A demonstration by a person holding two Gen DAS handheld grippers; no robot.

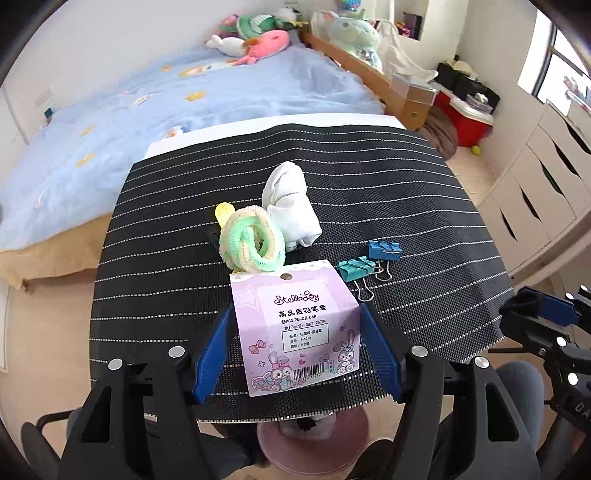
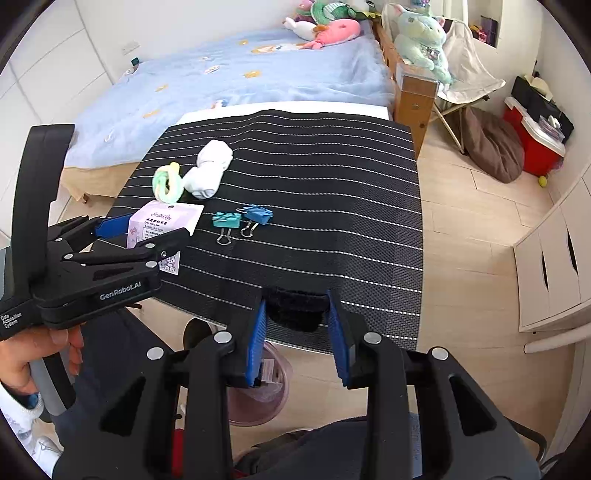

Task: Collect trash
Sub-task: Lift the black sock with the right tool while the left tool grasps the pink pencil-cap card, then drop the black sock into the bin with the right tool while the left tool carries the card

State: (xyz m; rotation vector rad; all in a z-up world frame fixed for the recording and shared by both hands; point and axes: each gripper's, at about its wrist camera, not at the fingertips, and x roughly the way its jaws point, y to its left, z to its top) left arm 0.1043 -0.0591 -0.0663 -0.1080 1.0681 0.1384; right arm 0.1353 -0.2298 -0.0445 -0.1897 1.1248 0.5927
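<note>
I'm working in a home bedroom, most likely a child's. A bed [image 2: 258, 70] with a pale blue quilt printed with small cartoon figures fills the far side, and plush toys [image 2: 328, 27] are heaped at its head against a white wall. A big mint-green stuffed animal [image 2: 421, 40] sits on the wooden bed frame [image 2: 413, 92]. Beyond it I see a folding fabric chair [image 2: 465, 70], a brown floor cushion [image 2: 491, 147] and a red storage box [image 2: 532, 147] on light wood-look flooring [image 2: 472, 221]. White drawer units [image 2: 554, 266] with cut-out handles line the right wall. My worktop [image 2: 314, 184], covered by a black striped mat, stands at the bedside.
</note>
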